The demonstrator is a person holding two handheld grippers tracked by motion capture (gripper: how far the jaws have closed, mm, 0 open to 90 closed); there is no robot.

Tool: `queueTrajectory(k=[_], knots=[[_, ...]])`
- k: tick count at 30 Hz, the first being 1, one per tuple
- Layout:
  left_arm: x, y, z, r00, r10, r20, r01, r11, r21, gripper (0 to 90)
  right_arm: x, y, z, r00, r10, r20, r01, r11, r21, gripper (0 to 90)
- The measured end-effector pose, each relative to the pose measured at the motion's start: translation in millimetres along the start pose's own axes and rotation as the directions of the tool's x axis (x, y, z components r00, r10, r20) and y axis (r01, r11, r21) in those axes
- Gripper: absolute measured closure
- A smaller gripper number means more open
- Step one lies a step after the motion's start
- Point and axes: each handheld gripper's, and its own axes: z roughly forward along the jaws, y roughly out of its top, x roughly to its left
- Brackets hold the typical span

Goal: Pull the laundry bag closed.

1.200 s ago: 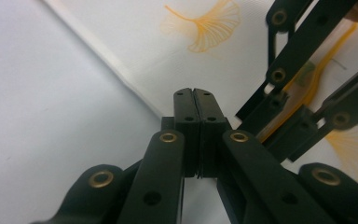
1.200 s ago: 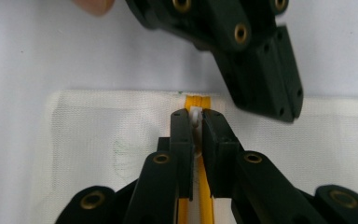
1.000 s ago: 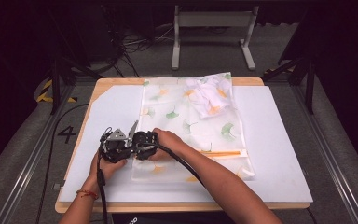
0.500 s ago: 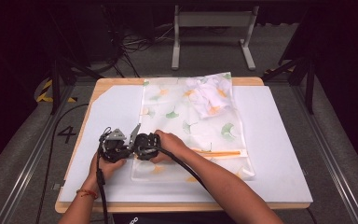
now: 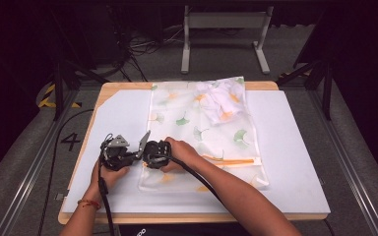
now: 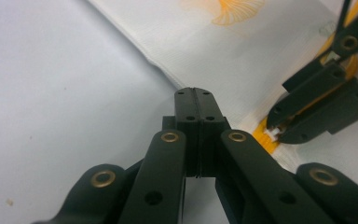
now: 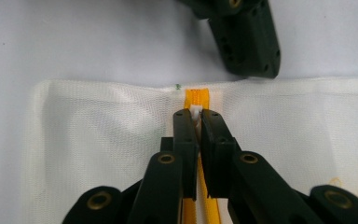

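Near the counter's (image 5: 295,196) front edge, the right gripper (image 7: 196,116) has its fingers clamped on the small white zipper pull (image 7: 196,112) at the end of the orange zipper (image 7: 196,95). Just beside it, the left gripper (image 6: 193,93) has its fingers pressed together on the edge of the white mesh bag (image 5: 202,132). The bag, printed with ginkgo leaves, lies flat toward the counter's far edge, with bundled white fabric (image 5: 224,101) inside at its far end.

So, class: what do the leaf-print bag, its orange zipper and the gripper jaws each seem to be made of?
Bag: looks like fine white mesh fabric, matte and semi-sheer; a woven grid shows up close.
Orange zipper: seemingly woven tape, with a small white pull, probably plastic, pinched by the right gripper.
Jaws, seen on the left gripper: matte black, likely moulded plastic, with brass-coloured rivets; the exact material is unclear.
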Motion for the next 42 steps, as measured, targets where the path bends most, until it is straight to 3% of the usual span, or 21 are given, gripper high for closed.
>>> queueTrajectory(k=[1,3,5,9,14,16,17,19,23,24,26,28,29,30,31,33,37,42], knots=[[-0.3,-0.1,-0.6,0.9999,-0.003,0.014,0.003,1.0,-0.001,90.0,-0.1,0.1,0.3,1.0,-0.001,0.001,0.001,1.0,-0.002,85.0],[-1.5,-2.0,-6.0,0.9972,-0.037,0.064,0.041,0.9973,-0.06,90.0,0.7,0.7,0.4,0.9999,-0.01,0.008,0.01,1.0,-0.002,85.0],[-4.0,-2.6,-11.7,0.9946,-0.036,0.097,0.045,0.9947,-0.092,90.0,2.0,0.4,0.5,0.9998,-0.01,0.017,0.01,1.0,-0.004,85.0],[-12.5,-8.9,-8.3,0.9912,-0.03,0.129,0.037,0.9981,-0.05,90.0,2.7,-1.5,0.2,0.9998,0.0,0.022,0.001,1.0,-0.015,85.0],[-14.2,-10.6,-7.5,0.9935,-0.037,0.108,0.039,0.9991,-0.016,90.0,5.8,-1.6,0.6,0.9992,-0.008,0.039,0.009,1.0,-0.018,87.8],[-15.2,-9.3,-6.6,0.9945,-0.031,0.1,0.033,0.9994,-0.01,90.0,6.2,-1.3,-0.3,0.999,-0.008,0.044,0.01,1.0,-0.03,89.8],[-17.3,-8.0,-5.6,0.9969,-0.024,0.075,0.024,0.9997,-0.005,90.0,6.4,-1.1,-0.1,0.9988,-0.016,0.046,0.017,1.0,-0.016,89.8],[-17.3,-7.5,-6.0,0.9971,-0.018,0.074,0.018,0.9998,0.002,90.0,5.7,-1.4,0.1,0.9989,-0.014,0.044,0.015,1.0,-0.022,89.8],[-16.9,-10.0,-8.1,0.998,-0.002,0.064,0.003,0.9998,-0.02,90.0,1.8,-1.1,-0.2,0.9998,0.001,0.017,0.0,1.0,-0.019,89.4],[-19.2,-10.5,-9.8,0.9979,0.011,0.064,-0.009,0.9994,-0.032,90.0,1.6,-0.9,-0.6,0.9997,-0.015,0.017,0.016,1.0,-0.015,89.3],[-26.3,-12.7,-14.5,0.992,0.048,0.117,-0.042,0.9975,-0.057,90.0,1.5,-0.1,-1.0,0.9992,-0.032,0.023,0.032,0.999,-0.002,84.2],[-34.4,-13.8,-18.3,0.9908,0.082,0.108,-0.078,0.9959,-0.045,90.0,1.5,1.7,-1.6,0.9989,-0.042,0.02,0.042,0.999,0.017,77.7],[-37.1,-14.8,-18.6,0.9894,0.079,0.121,-0.076,0.9966,-0.033,90.0,0.1,3.2,-2.0,0.9986,-0.039,0.035,0.038,0.999,0.026,77.0],[-40.6,-15.5,-15.8,0.9896,0.125,0.07,-0.127,0.9917,0.022,90.0,-1.7,4.3,-2.3,0.9989,-0.036,0.03,0.035,0.999,0.038,75.8],[-42.6,-17.6,-14.6,0.9881,0.142,0.057,-0.144,0.9891,0.03,90.0,-4.7,5.6,-0.6,0.9994,-0.035,0.008,0.035,0.998,0.059,72.7],[-40.6,-18.5,-15.0,0.9902,0.124,0.065,-0.125,0.9918,0.026,90.0,-9.5,8.1,0.3,0.9991,-0.027,-0.032,0.03,0.997,0.073,71.3],[-41.8,-18.4,-16.1,0.9897,0.134,0.051,-0.136,0.9901,0.035,90.0,-13.4,9.9,1.5,0.9966,-0.026,-0.078,0.032,0.997,0.066,73.4],[-40.1,-18.8,-16.8,0.992,0.113,0.057,-0.115,0.9927,0.037,90.0,-11.5,10.1,1.0,0.9966,-0.024,-0.079,0.03,0.997,0.07,74.5]])
